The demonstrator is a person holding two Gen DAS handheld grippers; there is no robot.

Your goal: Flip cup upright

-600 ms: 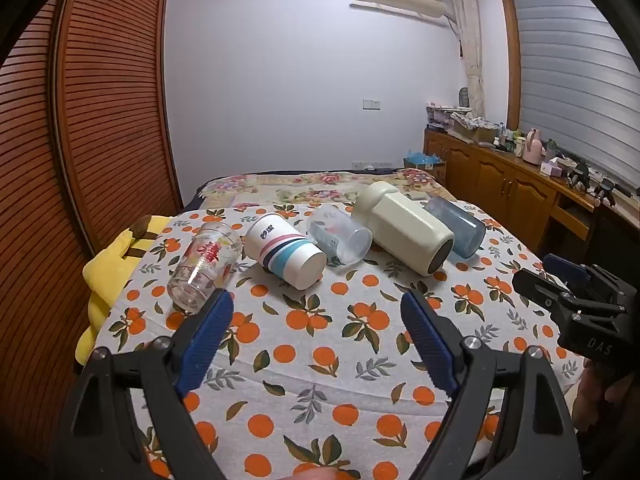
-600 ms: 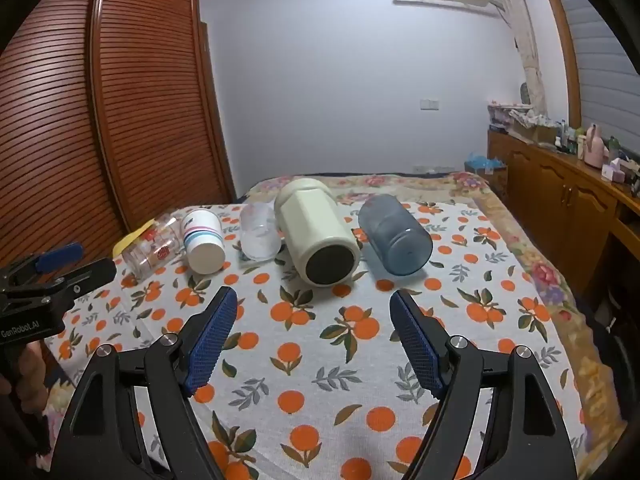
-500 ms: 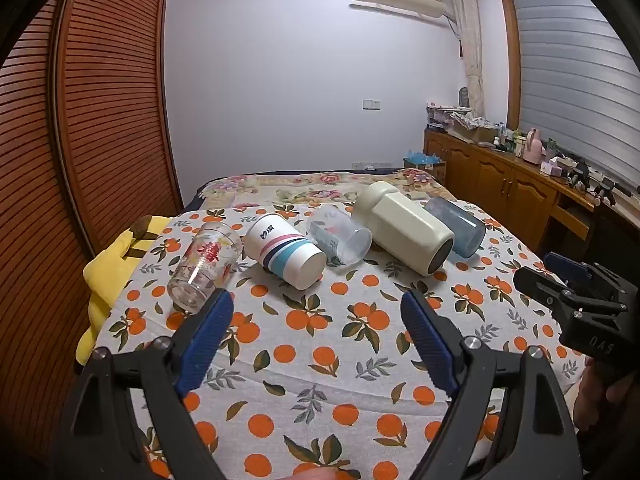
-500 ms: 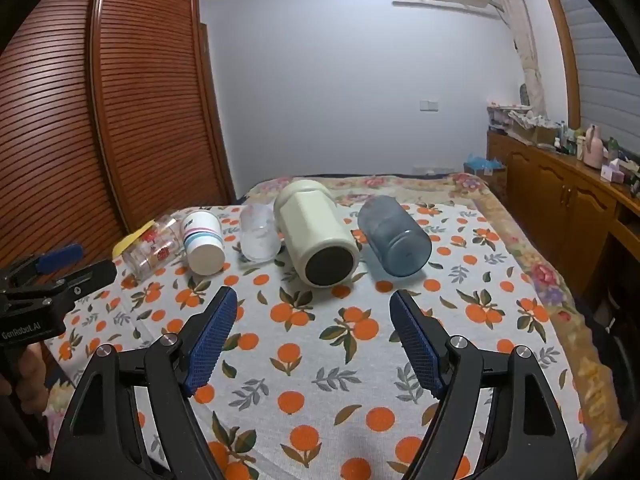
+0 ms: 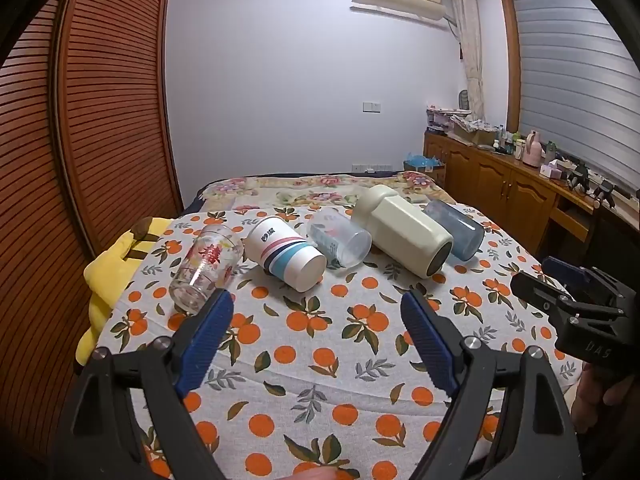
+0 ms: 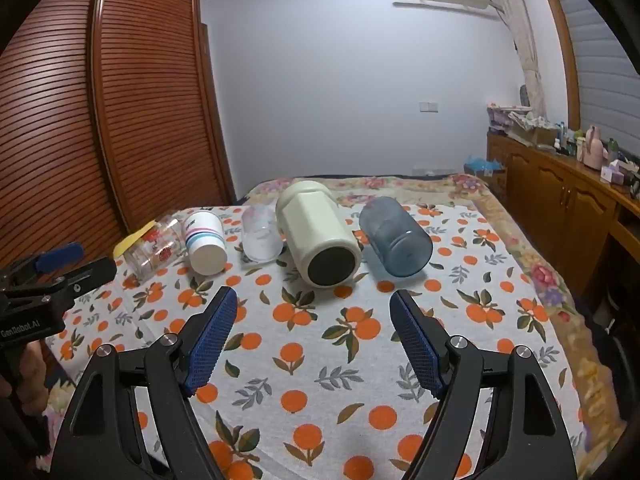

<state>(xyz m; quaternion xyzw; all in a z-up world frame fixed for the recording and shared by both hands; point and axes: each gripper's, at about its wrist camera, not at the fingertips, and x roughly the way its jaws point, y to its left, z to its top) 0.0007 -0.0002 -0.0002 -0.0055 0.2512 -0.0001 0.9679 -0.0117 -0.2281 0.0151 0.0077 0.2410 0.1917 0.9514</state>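
Note:
Several cups lie on their sides in a row on the orange-print cloth [image 5: 320, 360]: a printed glass [image 5: 206, 268] [image 6: 154, 248], a striped white cup [image 5: 286, 254] [image 6: 205, 242], a clear plastic cup [image 5: 340, 237] [image 6: 261, 238], a cream flask [image 5: 402, 236] [image 6: 318, 234] and a blue tumbler [image 5: 456, 232] [image 6: 394, 236]. My left gripper [image 5: 316, 320] is open and empty, short of the glass and striped cup. My right gripper [image 6: 312, 320] is open and empty, short of the flask and tumbler.
A yellow cloth [image 5: 108, 276] hangs at the left edge. A louvred wooden wardrobe [image 5: 100, 120] stands to the left. A wooden sideboard [image 6: 560, 192] with bottles runs along the right. The other gripper shows at each view's side, the right one [image 5: 580, 312] and the left one [image 6: 40, 292].

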